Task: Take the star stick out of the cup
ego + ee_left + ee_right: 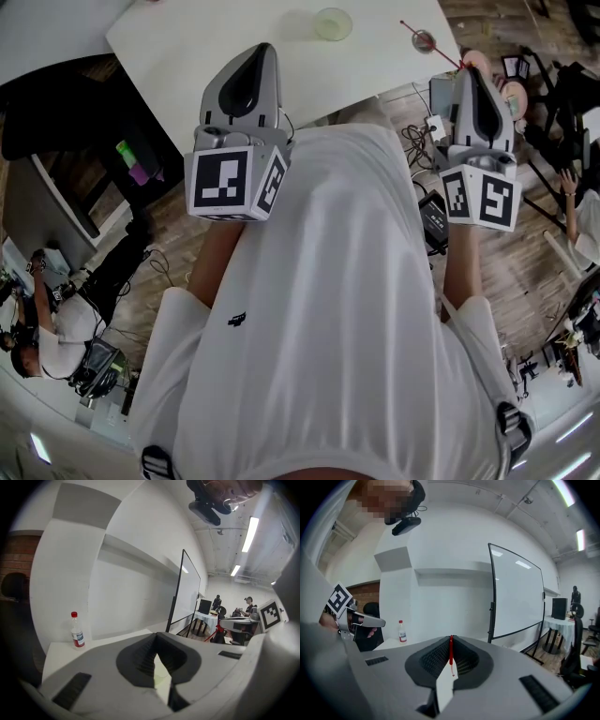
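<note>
The room has white walls, a wooden floor (pixel 530 267) and a free-standing whiteboard (pixel 515 597). A white surface (pixel 206 37) stands ahead of the person, who wears a white shirt (pixel 328 309). A water bottle (pixel 77 631) with a red cap stands upright on the surface near the wall.

The cup (pixel 332 23) is a clear, pale green vessel. It stands upright on the far part of the surface.

The star stick (pixel 451 651) is out of the cup. Its thin red shaft is clamped between the jaws of the right hand-held gripper (pixel 451 639), which are closed on it. In the head view the shaft runs forward from the jaw tips over the right edge of the surface, with a small round piece partway along it. The stick is well apart from the cup, to the cup's right.

The left hand-held gripper (pixel 155 637) has its jaws closed together with nothing between them. It is held over the near edge of the surface, nearer the person than the cup and apart from it.

Both hand-held grippers sit in front of the torso, marker cubes facing the head camera.
</note>
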